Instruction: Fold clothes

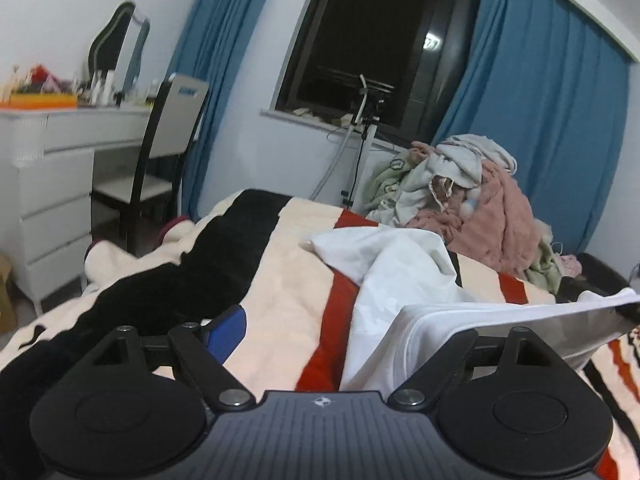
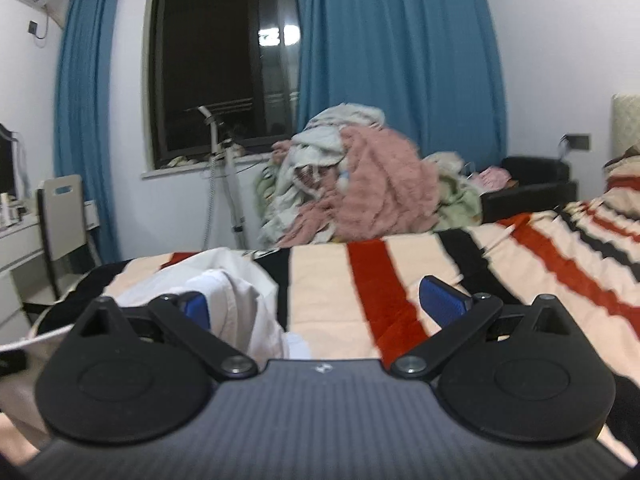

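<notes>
Lying: white garment (image 1: 400, 280) is spread on the striped bed (image 1: 288, 248), long axis running away from the grippers.
Left gripper (image 1: 344, 320): jaws spread; garment toward its right finger.
Right gripper (image 2: 320, 300): jaws spread; garment at its left finger (image 2: 196, 306), judged nearer.

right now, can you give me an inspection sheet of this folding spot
surface: striped blanket on the bed, cream with red and black bands, rumpled at the left.
job's things: white garment lying loose on the blanket; one edge is raised across the left view.
clutter: heap of clothes beyond the bed.
grippers: left tool open, garment over its right finger; right tool open, beside the garment.
cables: hose on a stand by the window.
surroundings: blue curtains, dark window, dresser, chair.
</notes>
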`<act>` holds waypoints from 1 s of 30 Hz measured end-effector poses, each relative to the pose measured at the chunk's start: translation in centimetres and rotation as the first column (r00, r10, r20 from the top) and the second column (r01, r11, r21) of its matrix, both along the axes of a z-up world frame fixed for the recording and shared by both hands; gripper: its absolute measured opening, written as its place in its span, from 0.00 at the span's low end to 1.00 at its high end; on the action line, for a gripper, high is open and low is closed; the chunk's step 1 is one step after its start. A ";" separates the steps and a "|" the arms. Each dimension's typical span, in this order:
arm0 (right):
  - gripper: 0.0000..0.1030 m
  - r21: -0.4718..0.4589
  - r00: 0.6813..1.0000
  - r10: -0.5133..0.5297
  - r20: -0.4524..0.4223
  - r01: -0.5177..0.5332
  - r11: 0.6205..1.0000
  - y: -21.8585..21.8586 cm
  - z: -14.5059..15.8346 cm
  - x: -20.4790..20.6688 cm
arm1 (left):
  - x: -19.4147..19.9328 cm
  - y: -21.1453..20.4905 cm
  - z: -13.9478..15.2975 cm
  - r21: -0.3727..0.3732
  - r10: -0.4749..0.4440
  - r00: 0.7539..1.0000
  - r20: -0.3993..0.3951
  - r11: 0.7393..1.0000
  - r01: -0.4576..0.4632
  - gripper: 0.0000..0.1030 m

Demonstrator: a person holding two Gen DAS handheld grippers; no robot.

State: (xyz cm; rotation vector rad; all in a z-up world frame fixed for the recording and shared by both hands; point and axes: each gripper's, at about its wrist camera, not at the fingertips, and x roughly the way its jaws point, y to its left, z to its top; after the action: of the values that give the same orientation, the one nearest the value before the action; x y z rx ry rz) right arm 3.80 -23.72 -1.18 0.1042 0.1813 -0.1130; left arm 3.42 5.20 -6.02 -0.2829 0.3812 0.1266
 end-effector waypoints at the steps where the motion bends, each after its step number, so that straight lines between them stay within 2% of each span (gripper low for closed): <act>1: 1.00 -0.015 1.000 -0.017 0.014 0.017 1.000 0.1 0.0 -0.2 | -0.3 0.0 0.1 0.011 -0.003 1.000 -0.018 1.000 0.003 0.86; 4: 1.00 -0.053 0.997 -0.061 0.050 0.064 0.997 0.2 -0.1 -0.9 | -0.9 -0.8 0.6 0.075 -0.011 0.999 -0.045 0.997 0.014 0.86; 6: 1.00 -0.076 0.994 -0.090 0.066 0.095 0.993 0.2 -0.2 -1.3 | -1.4 -0.9 1.0 0.098 -0.007 0.999 -0.034 0.995 0.011 0.86; 9: 1.00 -0.120 0.983 -0.135 0.128 0.151 0.981 0.3 0.0 -2.7 | -3.3 -0.8 2.2 0.069 -0.032 0.997 0.071 0.997 0.027 0.86; 13: 1.00 -0.118 0.972 -0.139 0.188 0.163 0.979 0.0 1.0 -4.8 | -5.2 0.5 4.2 -0.028 -0.100 0.971 0.218 0.994 0.109 0.86; 14: 1.00 -0.108 0.973 -0.137 0.187 0.159 0.981 -0.2 1.2 -5.1 | -5.3 1.0 4.3 -0.072 -0.124 0.969 0.215 0.987 0.142 0.86; 16: 1.00 -0.099 0.974 -0.132 0.185 0.152 0.983 -0.4 1.3 -5.7 | -5.2 1.2 3.9 -0.114 -0.127 0.976 0.176 0.982 0.149 0.86; 20: 1.00 -0.144 0.976 -0.133 0.170 0.158 0.977 0.0 0.6 -5.5 | -3.5 -0.4 2.1 0.044 -0.036 0.999 -0.027 0.998 0.037 0.89; 24: 1.00 -0.196 0.990 -0.136 0.046 0.142 0.970 0.7 -1.5 -3.3 | -1.2 -1.1 -0.7 0.142 0.055 0.969 -0.239 0.990 -0.021 0.89; 26: 1.00 -0.190 0.989 -0.149 -0.009 0.145 0.971 0.5 -2.6 -2.6 | -0.9 -0.9 -1.1 0.136 0.063 0.966 -0.252 0.990 -0.030 0.89; 30: 1.00 -0.192 0.984 -0.175 0.013 0.174 0.966 0.2 -2.0 -2.7 | -2.2 -1.3 1.3 0.132 0.055 0.991 -0.123 0.990 -0.038 0.89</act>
State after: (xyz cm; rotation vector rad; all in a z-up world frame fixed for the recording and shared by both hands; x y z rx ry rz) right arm 1.09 -23.49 -3.14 -0.0735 0.1639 -0.3060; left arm 1.19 3.93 -4.72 -0.1559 0.4905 0.2152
